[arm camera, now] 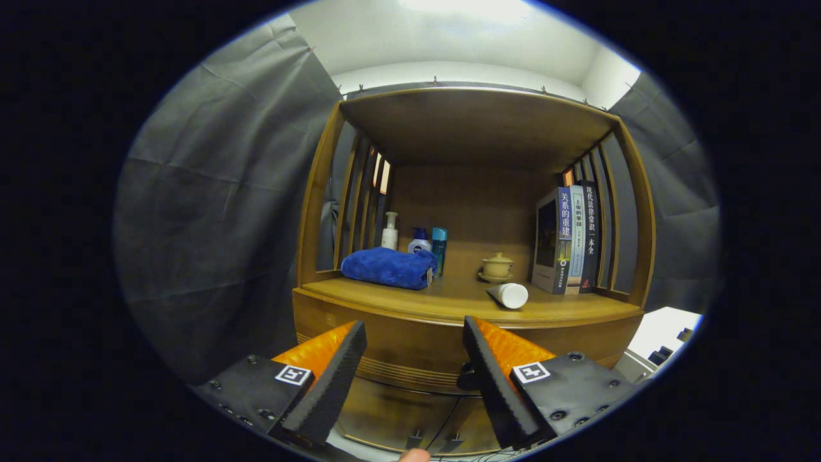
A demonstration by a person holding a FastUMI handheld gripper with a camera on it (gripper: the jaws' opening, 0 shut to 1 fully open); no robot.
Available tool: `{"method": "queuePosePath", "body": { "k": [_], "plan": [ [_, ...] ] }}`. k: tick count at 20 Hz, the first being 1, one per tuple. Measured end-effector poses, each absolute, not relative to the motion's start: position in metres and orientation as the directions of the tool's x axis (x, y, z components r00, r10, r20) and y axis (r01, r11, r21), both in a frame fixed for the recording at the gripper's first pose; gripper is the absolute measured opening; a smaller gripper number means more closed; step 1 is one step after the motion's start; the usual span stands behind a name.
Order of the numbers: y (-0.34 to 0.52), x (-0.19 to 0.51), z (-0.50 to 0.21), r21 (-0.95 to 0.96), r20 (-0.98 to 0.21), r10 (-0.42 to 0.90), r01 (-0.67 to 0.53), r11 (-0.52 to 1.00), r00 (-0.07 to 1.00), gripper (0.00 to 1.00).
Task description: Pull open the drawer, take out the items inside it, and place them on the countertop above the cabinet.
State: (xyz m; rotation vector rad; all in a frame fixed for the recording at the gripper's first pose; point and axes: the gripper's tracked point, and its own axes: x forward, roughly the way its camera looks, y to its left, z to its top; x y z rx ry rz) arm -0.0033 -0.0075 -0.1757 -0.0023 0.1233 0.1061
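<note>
Claw point(414, 359) is held open, empty, before the drawer point(410, 359) front, which is seen shut. White tube point(508, 295) is laid on the tabletop point(449, 301) beyond, long axis front-to-back, flat end toward the claw.

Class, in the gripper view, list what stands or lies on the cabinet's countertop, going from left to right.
Folded blue towel → white pump bottle → teal bottle → lidded teacup on a saucer → white tube lying on its side → row of upright books. The tool hangs open before the cabinet front, holding nothing.
</note>
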Motion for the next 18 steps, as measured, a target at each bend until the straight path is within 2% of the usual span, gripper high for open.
{"method": "queuePosePath", "body": {
  "k": [18],
  "plan": [
    [-0.0082, -0.0023, -0.1826, 0.002, -0.137, 0.11, -0.111, 0.994, 0.984, 0.98]
  ]
}}
